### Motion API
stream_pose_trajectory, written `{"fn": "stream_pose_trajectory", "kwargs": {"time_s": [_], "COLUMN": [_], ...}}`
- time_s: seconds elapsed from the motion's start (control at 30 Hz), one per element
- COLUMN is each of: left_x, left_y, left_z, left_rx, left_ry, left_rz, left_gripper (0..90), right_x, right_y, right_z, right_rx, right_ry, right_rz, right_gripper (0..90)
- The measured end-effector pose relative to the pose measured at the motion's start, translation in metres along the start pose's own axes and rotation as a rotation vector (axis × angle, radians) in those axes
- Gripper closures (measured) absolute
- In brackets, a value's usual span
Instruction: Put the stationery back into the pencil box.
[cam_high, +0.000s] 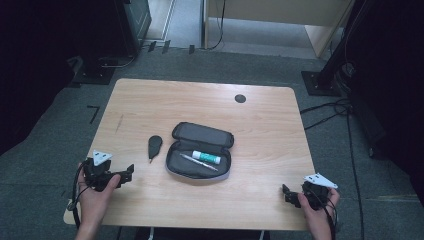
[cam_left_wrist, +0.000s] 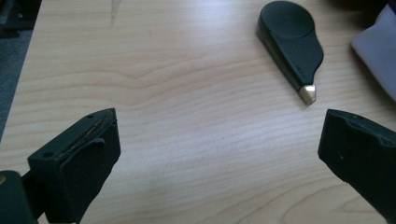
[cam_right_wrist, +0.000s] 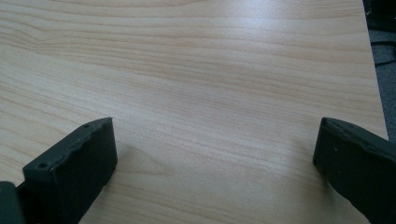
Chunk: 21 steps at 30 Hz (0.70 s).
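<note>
While both grippers' fingers gape empty, a black teardrop-shaped tool (cam_left_wrist: 290, 43) with silver tip lies beyond the left gripper (cam_left_wrist: 217, 144); the high view adds an open pencil case (cam_high: 200, 151).

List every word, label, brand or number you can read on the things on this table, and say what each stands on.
None can be read.
Glue stick in the open pencil case: its white and green label is too small and blurred to read.
Correction tape dispenser: plain black, no print visible.
Pen: no marking legible.

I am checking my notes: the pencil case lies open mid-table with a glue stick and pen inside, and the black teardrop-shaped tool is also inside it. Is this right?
Not quite. The high view shows the black teardrop-shaped tool on the table, left of the open pencil case; glue stick and pen are inside.
</note>
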<state>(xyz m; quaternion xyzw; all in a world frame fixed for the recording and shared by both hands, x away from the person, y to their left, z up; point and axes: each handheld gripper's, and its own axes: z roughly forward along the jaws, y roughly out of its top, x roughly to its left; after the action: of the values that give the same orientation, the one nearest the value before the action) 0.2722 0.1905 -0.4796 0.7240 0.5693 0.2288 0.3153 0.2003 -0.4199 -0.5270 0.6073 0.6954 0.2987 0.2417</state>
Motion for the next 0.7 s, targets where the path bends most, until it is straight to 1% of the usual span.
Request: {"fn": "stream_pose_trajectory", "kwargs": {"time_s": [0.1,0.2,0.27,0.47,0.53,0.7], "left_x": [-0.005,-0.010,-0.013,-0.020,-0.023,-0.029], "left_y": [0.007,0.012,0.015,0.019,0.020,0.025], "left_z": [0.002,0.007,0.012,0.028,0.033,0.043], "left_rx": [-0.009,-0.005,-0.004,0.007,0.006,0.020], "left_ry": [-0.012,-0.022,-0.032,-0.055,-0.054,-0.066], "left_rz": [0.006,0.019,0.020,0.019,0.019,0.031], "left_gripper": [0.0,0.0,0.0,0.0,0.0,0.0], "right_x": [0.000,0.000,0.000,0.000,0.000,0.000], "right_y": [0.000,0.000,0.000,0.000,0.000,0.000], "right_z": [0.000,0.000,0.000,0.000,0.000,0.000], "right_rx": [-0.001,-0.002,-0.002,-0.002,-0.003,-0.002], "right_ry": [0.000,0.001,0.001,0.001,0.000,0.000], "right_rz": [0.000,0.001,0.000,0.000,-0.001,-0.001], "right_gripper": [0.0,0.0,0.0,0.0,0.0,0.0]}}
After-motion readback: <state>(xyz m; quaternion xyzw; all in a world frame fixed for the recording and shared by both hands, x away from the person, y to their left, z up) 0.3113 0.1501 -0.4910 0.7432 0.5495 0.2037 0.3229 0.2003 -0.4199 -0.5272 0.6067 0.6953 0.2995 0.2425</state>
